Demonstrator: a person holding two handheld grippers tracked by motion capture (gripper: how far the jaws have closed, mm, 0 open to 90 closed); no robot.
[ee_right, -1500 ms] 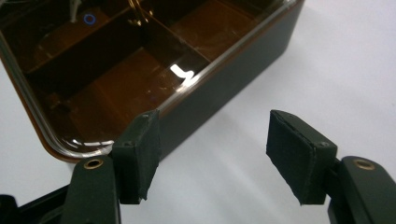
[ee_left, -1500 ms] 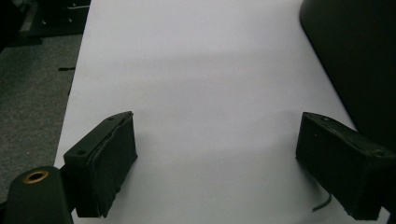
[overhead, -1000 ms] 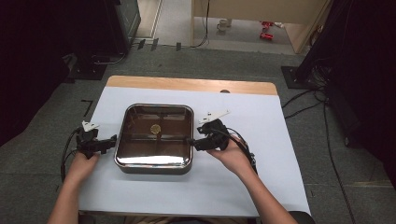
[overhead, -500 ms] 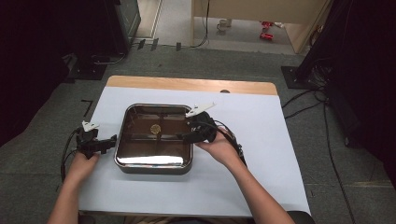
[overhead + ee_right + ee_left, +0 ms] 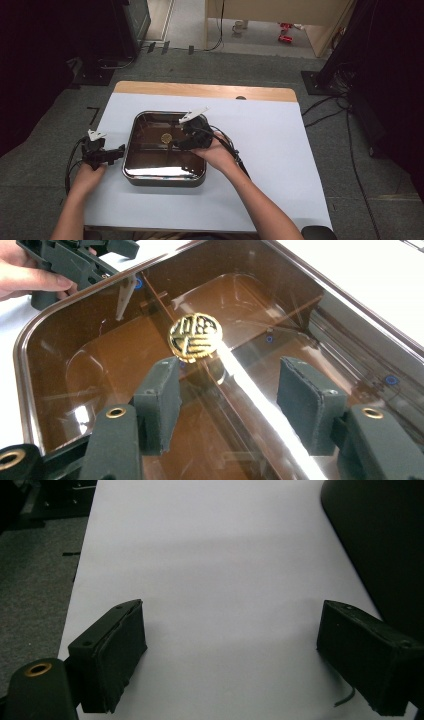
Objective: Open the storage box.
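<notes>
Right tool (image 5: pixel 176 145) hovering over the lid w/ jaws partly open, just been closing in, nothing pinched between them yet. In right gripper view, right tool (image 5: pixel 227 390) sitting lower centre of frame, gold knob (image 5: pixel 195 337) lying just above and slightly left of the gap, close to the left pad but not clamped; touching or not, can't tell. Pointing toward frame left in high view, w/ white tag sticking up at its top and cable trailing back past the wrist.

Left tool (image 5: pixel 120 150) resting at left-centre of high view, just beside the box's left edge, jaws pointing at it. In left gripper view, left tool (image 5: pixel 230 665) showing jaws wide apart at lower left and lower right, gripping nothing, only white sheet (image 5: pixel 210 570) lying between them.

Knob (image 5: pixel 166 137) sitting near middle of the brown see-through lid (image 5: pixel 280 305), which is covering the square metal-rimmed box (image 5: pixel 165 175). Box standing at centre-left of high view on the white sheet, reflecting light along its near rim. In right gripper view, lid's rim running from lower left up round to upper right, bright glare streak crossing down from the knob to bottom centre.

Sheet covering most of the tabletop (image 5: pixel 200 90), wooden strip showing along the far edge, upper centre. Person's forearms coming in from bottom of frame, right one crossing up toward the box. Grey floor around, dark equipment at upper left and right, cables lying at right.
</notes>
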